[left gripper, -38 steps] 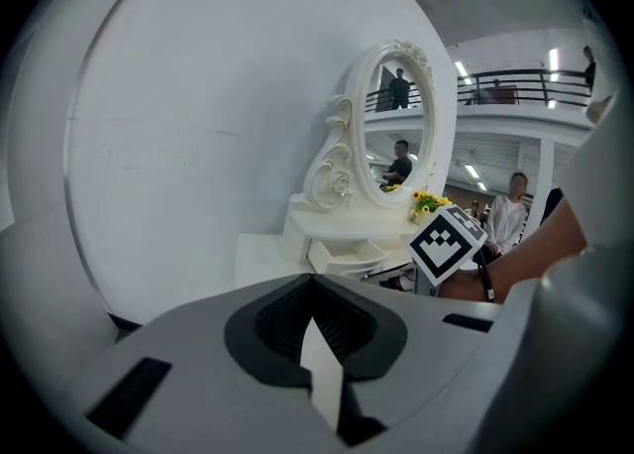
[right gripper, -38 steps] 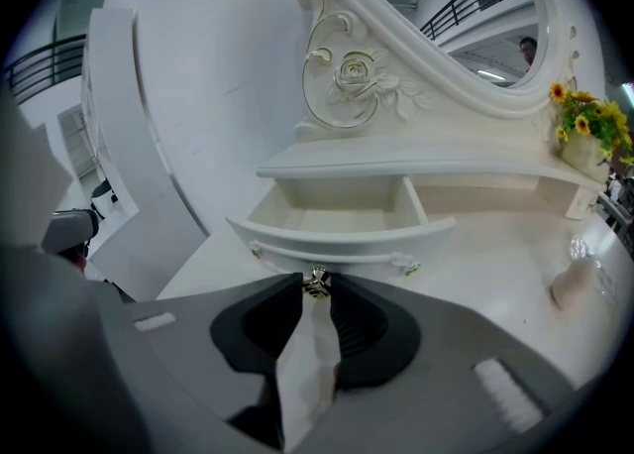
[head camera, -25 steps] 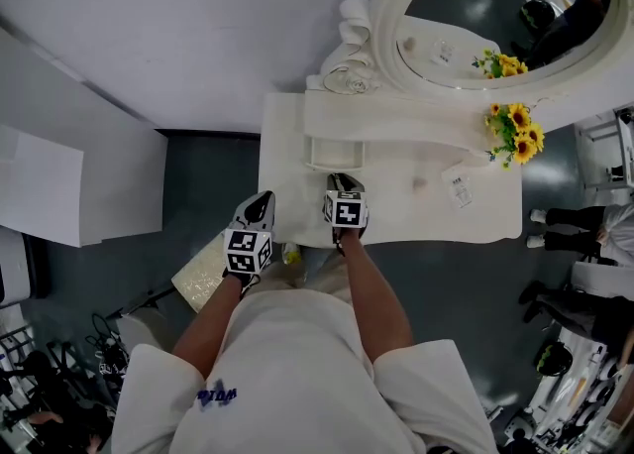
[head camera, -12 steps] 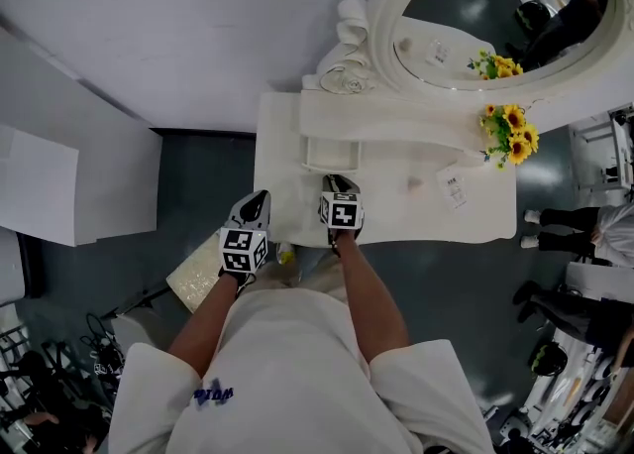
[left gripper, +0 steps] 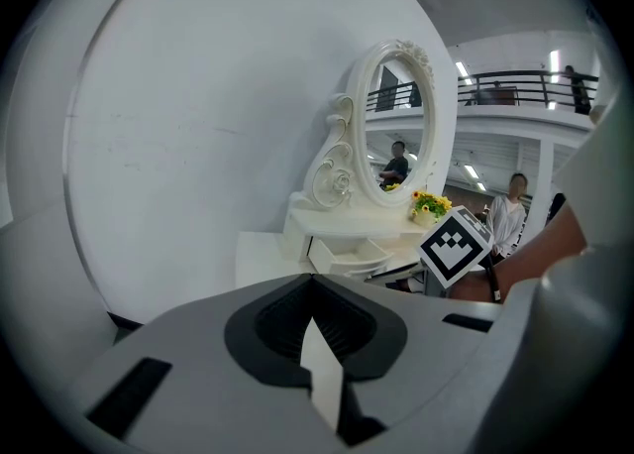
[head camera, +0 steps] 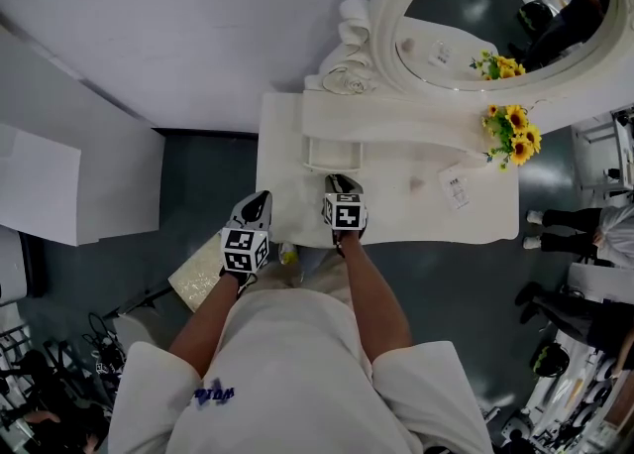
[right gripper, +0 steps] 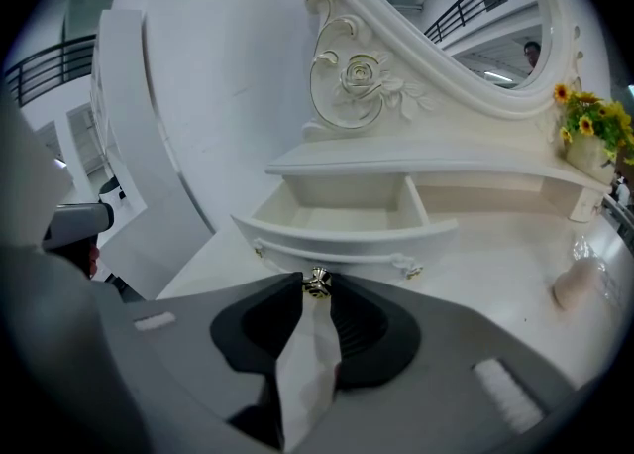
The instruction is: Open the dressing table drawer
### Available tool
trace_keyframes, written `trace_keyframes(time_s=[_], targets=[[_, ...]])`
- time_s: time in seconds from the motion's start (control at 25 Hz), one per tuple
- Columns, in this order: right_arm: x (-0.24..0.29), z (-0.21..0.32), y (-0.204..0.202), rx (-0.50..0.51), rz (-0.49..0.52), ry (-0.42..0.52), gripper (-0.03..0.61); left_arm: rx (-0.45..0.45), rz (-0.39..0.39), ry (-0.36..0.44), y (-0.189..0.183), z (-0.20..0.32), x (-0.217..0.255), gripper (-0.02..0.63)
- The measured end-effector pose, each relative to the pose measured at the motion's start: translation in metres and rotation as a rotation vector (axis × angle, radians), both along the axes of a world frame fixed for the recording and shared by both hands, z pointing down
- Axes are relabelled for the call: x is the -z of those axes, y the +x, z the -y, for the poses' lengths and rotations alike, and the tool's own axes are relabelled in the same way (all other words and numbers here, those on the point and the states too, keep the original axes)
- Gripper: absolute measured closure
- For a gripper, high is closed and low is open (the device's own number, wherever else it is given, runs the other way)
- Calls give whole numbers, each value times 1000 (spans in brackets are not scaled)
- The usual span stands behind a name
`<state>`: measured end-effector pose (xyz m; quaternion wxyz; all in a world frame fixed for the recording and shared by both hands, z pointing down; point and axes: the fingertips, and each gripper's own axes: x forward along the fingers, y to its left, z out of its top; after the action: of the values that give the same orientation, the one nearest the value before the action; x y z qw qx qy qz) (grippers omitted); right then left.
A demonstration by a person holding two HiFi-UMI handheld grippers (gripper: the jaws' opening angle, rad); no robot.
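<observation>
The white dressing table has a small drawer under its mirror shelf, pulled out and showing an empty inside. My right gripper is over the tabletop just in front of that drawer. In the right gripper view it is shut on the drawer's small brass knob. My left gripper hangs off the table's front left corner. Its jaws are shut with nothing between them, and it points toward the table from the left.
An oval mirror stands at the back of the table. A pot of sunflowers and a small card lie to the right. A gold-cushioned stool sits below my left gripper. White panels stand at left, and people at the far right.
</observation>
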<state>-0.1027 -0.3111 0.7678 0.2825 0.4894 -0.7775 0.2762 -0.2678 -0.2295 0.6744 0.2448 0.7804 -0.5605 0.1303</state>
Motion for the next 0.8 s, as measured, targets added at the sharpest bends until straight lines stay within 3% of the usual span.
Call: trace_keyframes(time_s=[0.2, 0.64, 0.8], targets=[[-3, 4, 0, 32, -11, 3, 480, -5, 3, -1, 2, 1, -2, 609], [-1, 3, 0, -1, 5, -7, 479, -8, 8, 3, 3, 2, 0, 609], [-1, 4, -1, -7, 53, 20, 474, -10, 8, 7, 4, 2, 2, 609]])
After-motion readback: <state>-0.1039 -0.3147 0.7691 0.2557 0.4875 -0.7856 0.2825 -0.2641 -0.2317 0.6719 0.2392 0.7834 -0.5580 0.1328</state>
